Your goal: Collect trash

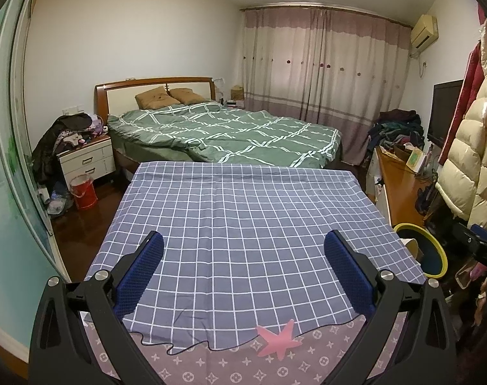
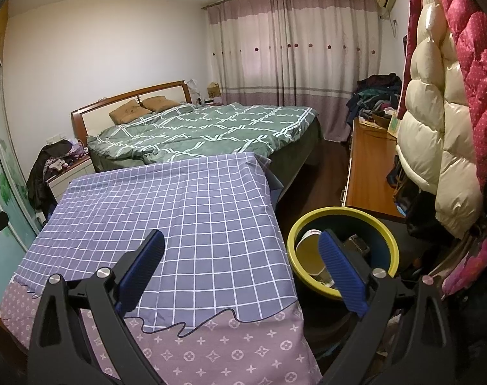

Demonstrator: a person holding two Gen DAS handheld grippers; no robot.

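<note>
A yellow-rimmed, dark blue trash bin (image 2: pixel 344 224) stands on the floor just right of the table; inside it lie a white cup-like piece and a dark packet. The same bin (image 1: pixel 431 247) shows at the right edge of the left wrist view. My right gripper (image 2: pixel 241 243) is open, its left finger over the checked cloth and its right finger (image 2: pixel 339 266) over the bin's mouth. My left gripper (image 1: pixel 243 247) is open above the blue checked tablecloth (image 1: pixel 243 224) with nothing between its fingers. No loose trash shows on the cloth.
A green-quilted bed (image 1: pixel 230 131) stands beyond the table. A wooden cabinet (image 2: pixel 368 173) and hanging padded coats (image 2: pixel 436 122) crowd the right side. At the left are a cluttered nightstand (image 1: pixel 86 157) and a red bucket (image 1: pixel 82 191). A pink star patch (image 1: pixel 278 337) marks the near cloth.
</note>
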